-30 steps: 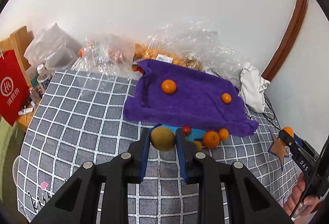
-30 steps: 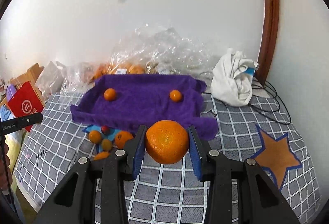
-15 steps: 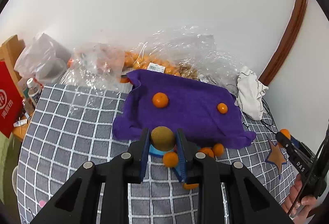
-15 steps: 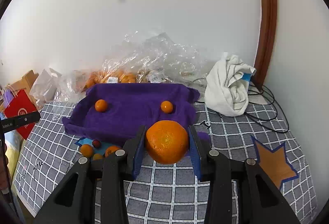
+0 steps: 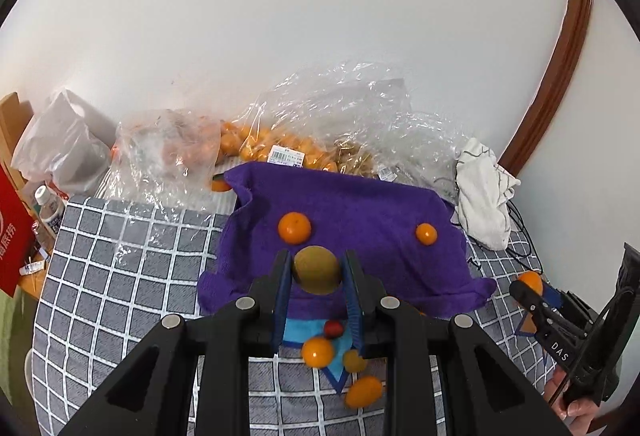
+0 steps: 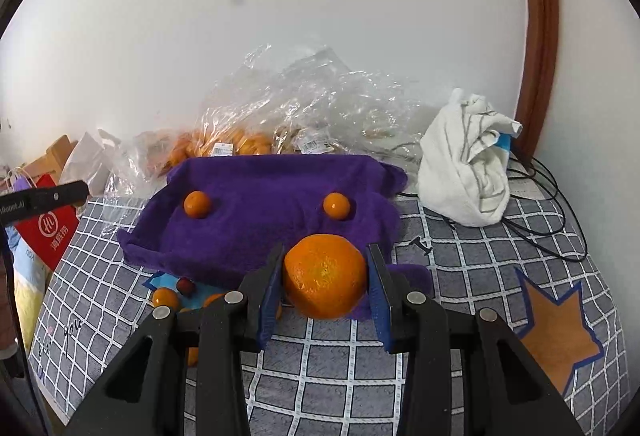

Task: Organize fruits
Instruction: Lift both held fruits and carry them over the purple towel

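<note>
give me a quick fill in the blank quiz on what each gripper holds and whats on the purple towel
1. The left gripper is shut on a round ____-brown fruit.
2. The right gripper is shut on a large ____ mandarin.
3. On the purple towel lie ____ small orange fruits.
4. The crumpled ____ cloth sits to the right of the towel.

Missing words: green; orange; two; white

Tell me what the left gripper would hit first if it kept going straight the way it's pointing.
Probably the purple towel. The left gripper, shut on a greenish-brown fruit, points down at its near half; the larger orange on the towel sits just beyond, so it might meet that instead. Depth is unclear.
</note>
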